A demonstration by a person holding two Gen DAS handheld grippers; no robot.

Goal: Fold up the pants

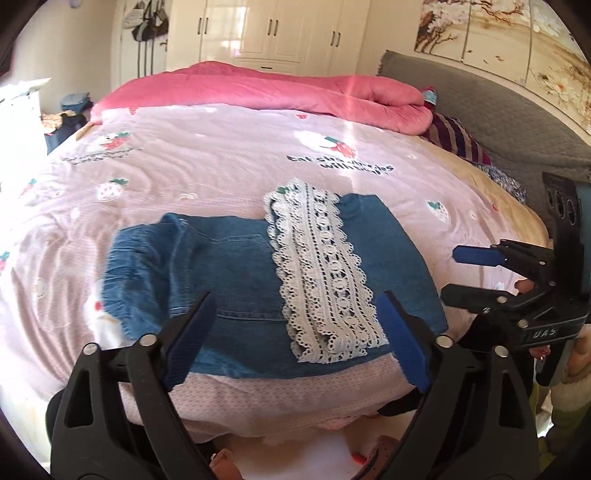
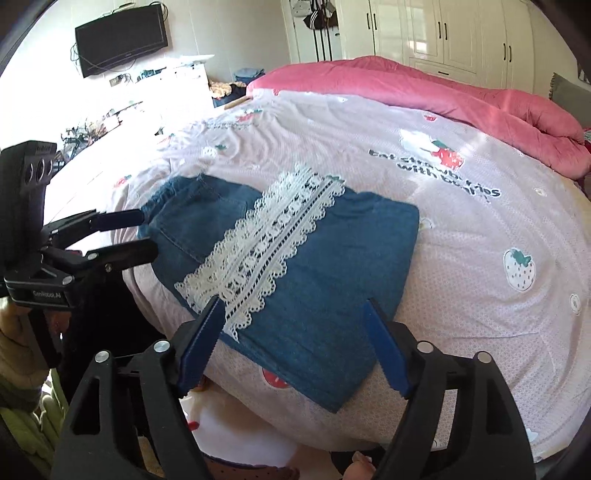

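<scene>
Blue denim pants (image 1: 236,273) lie folded into a flat packet on the pink strawberry bedspread (image 1: 207,155), with a white lace band (image 1: 325,273) across the top. They also show in the right wrist view (image 2: 332,280), with the lace (image 2: 266,243). My left gripper (image 1: 295,332) is open and empty, hovering just above the packet's near edge. It shows in the right wrist view (image 2: 142,234) at the pants' left end. My right gripper (image 2: 295,347) is open and empty over the near right corner. It shows in the left wrist view (image 1: 448,273) right of the pants.
A rolled pink quilt (image 1: 295,88) lies along the far side of the bed. A grey headboard (image 1: 480,110) stands at the right. White wardrobes (image 1: 280,33) stand behind, and a wall TV (image 2: 122,37) hangs above a cluttered desk (image 2: 110,118) at the left.
</scene>
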